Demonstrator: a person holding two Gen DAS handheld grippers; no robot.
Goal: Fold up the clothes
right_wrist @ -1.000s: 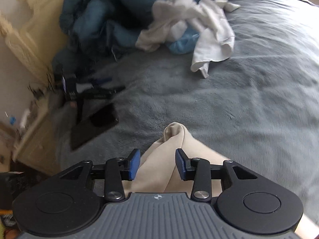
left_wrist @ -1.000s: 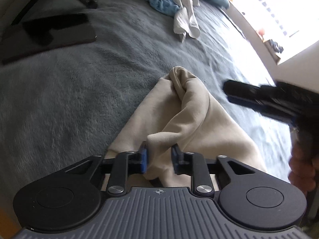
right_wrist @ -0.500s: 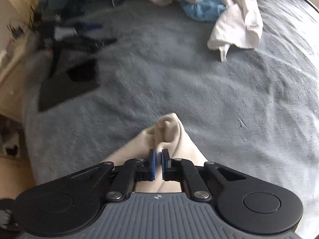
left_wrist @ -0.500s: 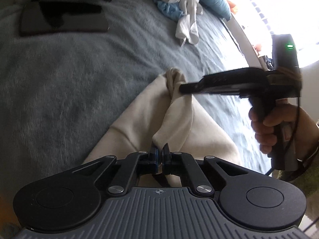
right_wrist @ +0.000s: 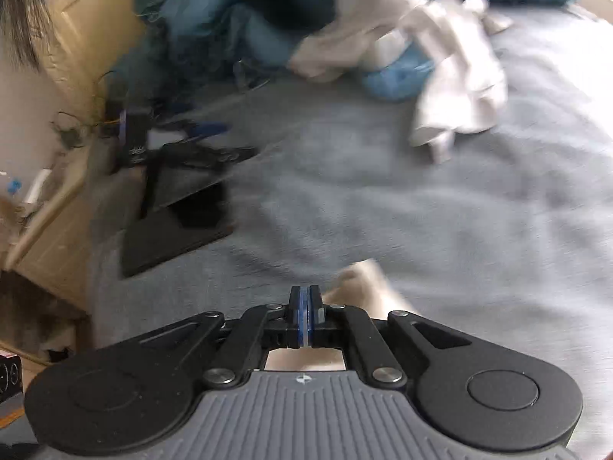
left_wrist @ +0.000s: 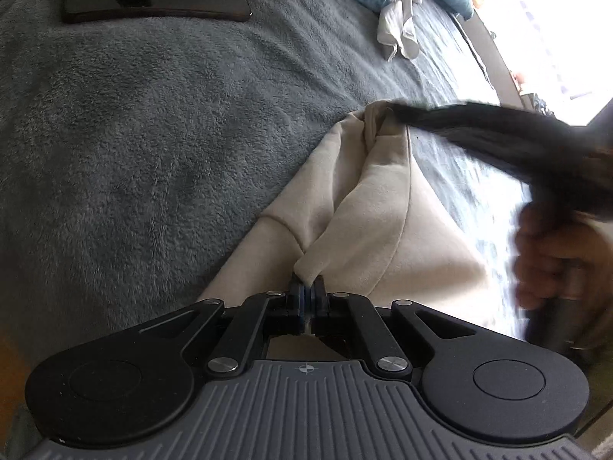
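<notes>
Beige fleece garment (left_wrist: 367,207) pinched on the grey plush bed (left_wrist: 153,134)
Both left tongs (left_wrist: 306,293) and right tongs (right_wrist: 305,303) are clamped shut on folds; thin bites could be lost if lifted unevenly.

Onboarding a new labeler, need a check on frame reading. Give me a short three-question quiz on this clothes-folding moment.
1. True or false: the left hand-held gripper is shut on a fold of the beige garment.
2. What does the beige garment lie on? A) a grey blanket B) a wooden table C) a tiled floor
3. Fill in: the crumpled heap of clothes at the far end of the blanket is white and ____.

Key: 1 true; 2 A; 3 blue.
</notes>
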